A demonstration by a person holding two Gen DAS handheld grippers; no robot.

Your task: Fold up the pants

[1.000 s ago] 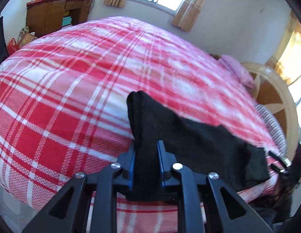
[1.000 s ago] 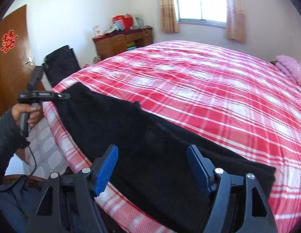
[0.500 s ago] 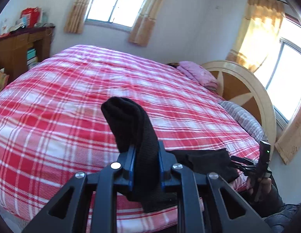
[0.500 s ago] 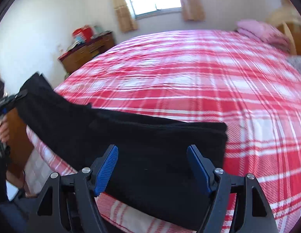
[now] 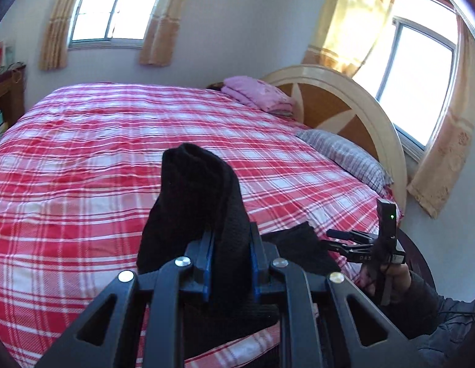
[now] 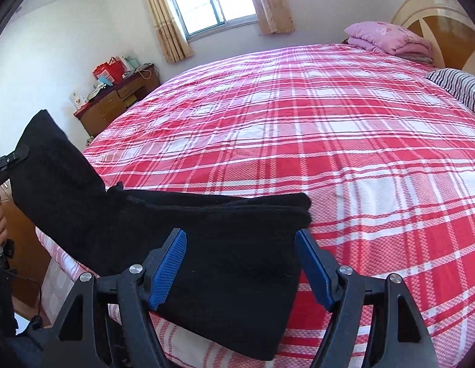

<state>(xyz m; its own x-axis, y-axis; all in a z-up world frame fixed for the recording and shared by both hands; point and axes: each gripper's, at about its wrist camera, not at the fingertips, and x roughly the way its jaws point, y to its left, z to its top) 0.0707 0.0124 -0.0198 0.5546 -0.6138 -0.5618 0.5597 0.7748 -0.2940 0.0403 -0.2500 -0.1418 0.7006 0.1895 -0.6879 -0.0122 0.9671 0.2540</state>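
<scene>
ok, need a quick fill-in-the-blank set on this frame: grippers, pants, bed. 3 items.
1. The left gripper is shut on the black ____.
2. The right gripper has its jaws ____, no pad pressing the pants.
3. The pants lie partly on a red plaid ____.

Missing words: pants; open; bedspread

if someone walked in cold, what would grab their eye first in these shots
The big red-and-white plaid bedspread fills both views. On its near edge lie the black pants, one end pinched and lifted by the left hand-held gripper, while the right hand-held gripper hovers open over the folded part. A folded pink blanket sits by the headboard.
</scene>
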